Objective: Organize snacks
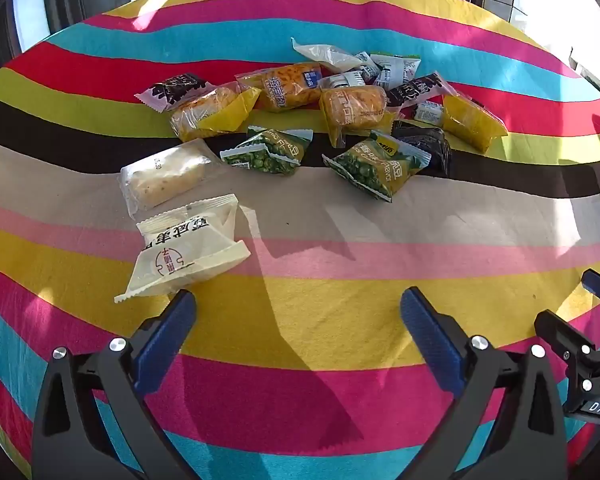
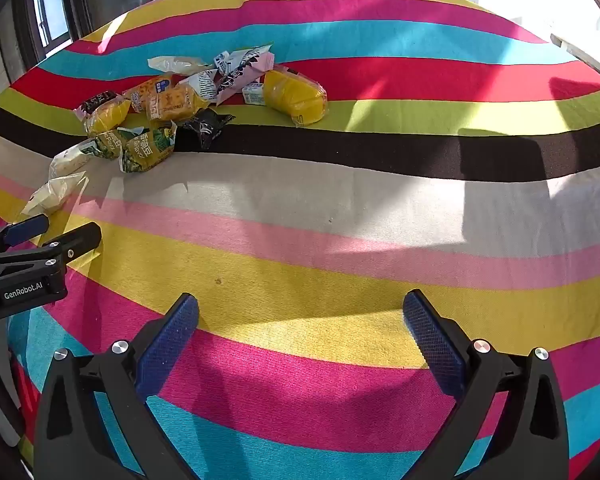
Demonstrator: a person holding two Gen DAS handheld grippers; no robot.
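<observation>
My left tongs point(image 1: 298, 304) hang spread wide above the striped cloth point(image 1: 320, 320) on the desk, gripping nothing. A cream packet point(image 1: 188, 252) lies just past my left-hand pad, at about 11 o'clock. Beyond it, from 11 to 1 o'clock, the snack pile point(image 1: 320, 116) sprawls: green pea bags point(image 1: 374, 166), yellow-wrapped cakes point(image 1: 354, 110), dark wrappers. My right tongs point(image 2: 300, 308) are also apart and empty over bare cloth, the pile point(image 2: 188, 104) well off at 10 o'clock.
</observation>
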